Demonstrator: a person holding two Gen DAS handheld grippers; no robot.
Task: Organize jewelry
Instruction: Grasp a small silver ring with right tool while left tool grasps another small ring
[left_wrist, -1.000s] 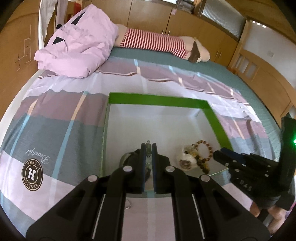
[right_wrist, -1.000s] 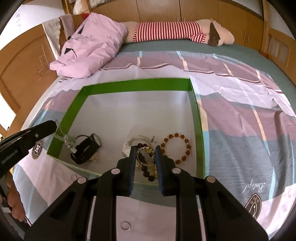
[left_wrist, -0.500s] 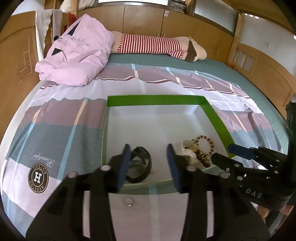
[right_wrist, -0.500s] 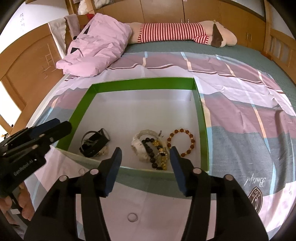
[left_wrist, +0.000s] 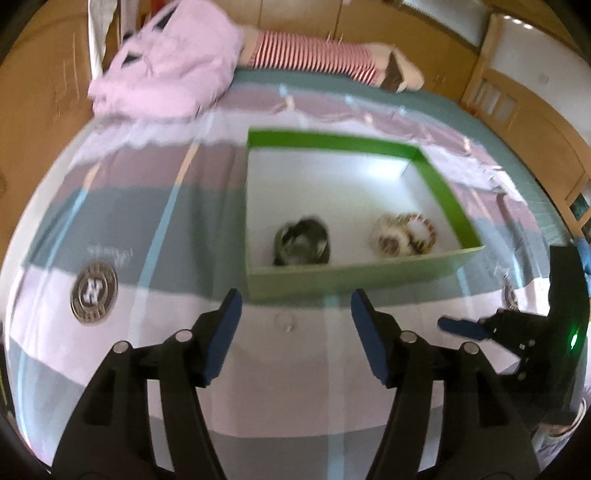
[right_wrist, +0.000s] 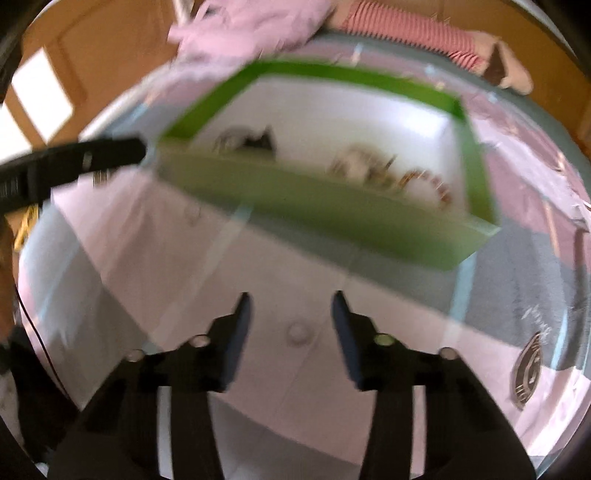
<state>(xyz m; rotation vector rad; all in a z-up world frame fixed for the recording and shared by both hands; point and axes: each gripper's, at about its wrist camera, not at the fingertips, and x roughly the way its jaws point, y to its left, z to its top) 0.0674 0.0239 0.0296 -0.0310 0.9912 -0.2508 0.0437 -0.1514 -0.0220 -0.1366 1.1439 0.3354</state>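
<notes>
A green-walled box (left_wrist: 445, 195) with a white floor lies on the bed. Inside it sit a dark watch (left_wrist: 301, 242) and a cluster of beaded bracelets (left_wrist: 404, 236). A small ring (left_wrist: 286, 322) lies on the sheet just in front of the box. My left gripper (left_wrist: 293, 325) is open, pulled back over the sheet, with the ring between its fingers' line. My right gripper (right_wrist: 291, 328) is open too, low over the sheet, and the ring (right_wrist: 298, 332) shows between its fingertips. Both views are blurred. The box (right_wrist: 476, 173), watch (right_wrist: 255, 140) and bracelets (right_wrist: 391, 173) lie beyond it.
A pink quilt (left_wrist: 166, 70) and a striped plush toy (left_wrist: 317, 59) lie at the bed's far end. Wooden cabinets (left_wrist: 535, 122) surround the bed. The other gripper (left_wrist: 517, 332) shows at the right of the left wrist view, and at the left (right_wrist: 55, 166) of the right wrist view.
Both grippers opened, letting jewelry drop into the box, then drew back from it to low over the sheet near the ring. The right view tilted.
</notes>
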